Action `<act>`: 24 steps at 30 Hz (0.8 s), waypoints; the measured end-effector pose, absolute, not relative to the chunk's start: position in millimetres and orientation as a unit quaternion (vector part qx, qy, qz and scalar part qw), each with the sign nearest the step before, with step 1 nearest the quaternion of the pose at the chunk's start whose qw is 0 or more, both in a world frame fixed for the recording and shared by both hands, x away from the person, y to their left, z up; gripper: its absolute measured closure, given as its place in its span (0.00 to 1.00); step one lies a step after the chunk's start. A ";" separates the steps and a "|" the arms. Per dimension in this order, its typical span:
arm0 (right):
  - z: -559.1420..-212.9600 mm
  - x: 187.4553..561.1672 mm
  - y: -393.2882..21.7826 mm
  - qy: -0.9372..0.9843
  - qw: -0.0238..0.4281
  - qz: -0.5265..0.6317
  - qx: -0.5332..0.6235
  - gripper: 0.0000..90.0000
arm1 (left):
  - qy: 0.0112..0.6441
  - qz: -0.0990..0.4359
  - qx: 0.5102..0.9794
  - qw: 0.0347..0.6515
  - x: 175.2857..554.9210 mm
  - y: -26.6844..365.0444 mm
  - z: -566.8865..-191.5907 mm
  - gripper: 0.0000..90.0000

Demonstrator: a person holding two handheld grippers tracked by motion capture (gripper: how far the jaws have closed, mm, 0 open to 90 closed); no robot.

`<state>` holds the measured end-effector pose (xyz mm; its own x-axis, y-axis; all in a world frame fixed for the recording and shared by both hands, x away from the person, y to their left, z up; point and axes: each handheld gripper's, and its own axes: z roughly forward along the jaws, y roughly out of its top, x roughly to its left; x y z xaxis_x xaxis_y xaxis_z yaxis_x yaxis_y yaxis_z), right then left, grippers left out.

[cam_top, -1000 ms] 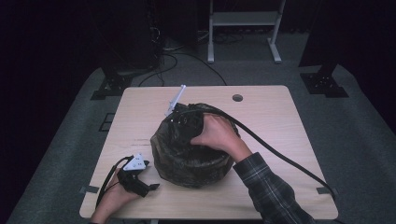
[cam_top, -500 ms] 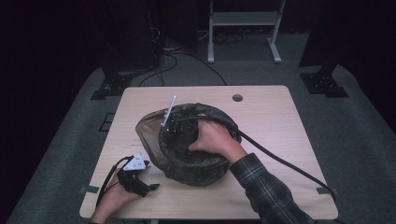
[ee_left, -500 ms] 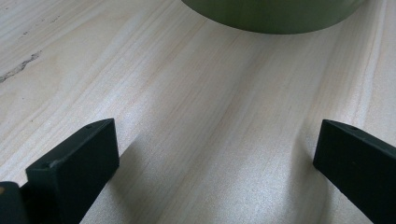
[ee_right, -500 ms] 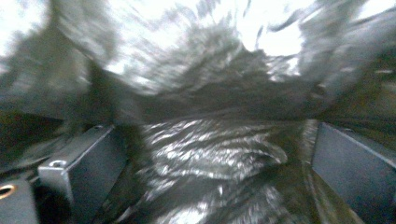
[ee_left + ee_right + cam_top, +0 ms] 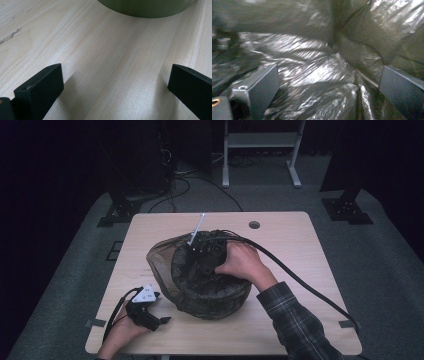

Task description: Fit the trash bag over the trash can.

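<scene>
**A:** Where does the bag liner (image 5: 172,257) lie from the right hand-held gripper (image 5: 202,251)?

**B:** All round it. The bin (image 5: 212,292) stands mid-table (image 5: 300,245), and the right hand-held gripper is down inside its mouth, toward the far rim. In the right gripper view the jaws stand wide apart, having just opened further, with crinkled plastic (image 5: 317,72) ahead of and below them and nothing pinched between.

**A:** So released. Which part of the liner counts for the next move?

**B:** I'd judge the loose flap draped over the bin's far left rim. It sits left of the gripper and slightly nearer the person, so the reach would go sideways across the bin's mouth, not deeper.

**A:** Does the flap have a long axis?

**B:** It follows the rim's curve, as far as the dim high view lets me tell.

**A:** And the left hand-held gripper (image 5: 145,312)?

**B:** Near the bin's left foot, low by the table's near edge, jaws open over bare wood (image 5: 105,70), with the bin's wall (image 5: 147,7) just ahead. The right one is far nearer the liner.
</scene>
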<state>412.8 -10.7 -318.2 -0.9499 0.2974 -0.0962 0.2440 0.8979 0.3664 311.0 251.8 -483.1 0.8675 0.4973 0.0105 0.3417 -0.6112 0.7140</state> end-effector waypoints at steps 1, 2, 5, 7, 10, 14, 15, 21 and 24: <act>-320.2 413.5 -9.0 0.971 0.083 0.170 0.143 0.02 | 0.235 0.104 0.891 0.373 311.0 251.8 -483.1 0.00; -321.9 414.1 -7.6 0.972 0.089 0.162 0.144 0.02 | 0.235 0.104 0.891 0.373 311.0 251.8 -483.1 0.00; -319.4 412.8 -7.9 0.969 0.089 0.180 0.140 0.02 | 0.233 0.103 0.892 0.373 310.9 251.7 -483.1 0.00; -311.2 408.2 -11.2 0.965 0.092 0.203 0.137 0.02 | 0.233 0.104 0.892 0.373 311.0 251.8 -483.0 0.00; -295.2 400.4 -19.5 0.958 0.094 0.235 0.131 0.02 | 0.233 0.103 0.892 0.373 310.8 251.7 -483.1 0.00; -275.7 390.0 -38.9 0.946 0.104 0.279 0.128 0.02 | 0.231 0.103 0.893 0.372 310.9 251.9 -483.0 0.00; -272.2 388.2 -45.7 0.942 0.100 0.292 0.130 0.02 | 0.231 0.103 0.893 0.372 310.9 251.9 -482.9 0.00; -261.2 379.6 -88.1 0.926 0.110 0.333 0.142 0.02 | 0.229 0.101 0.894 0.372 310.7 251.8 -483.0 0.00; -258.2 373.5 -114.6 0.913 0.114 0.359 0.154 0.02 | 0.229 0.102 0.894 0.372 310.7 251.9 -483.0 0.00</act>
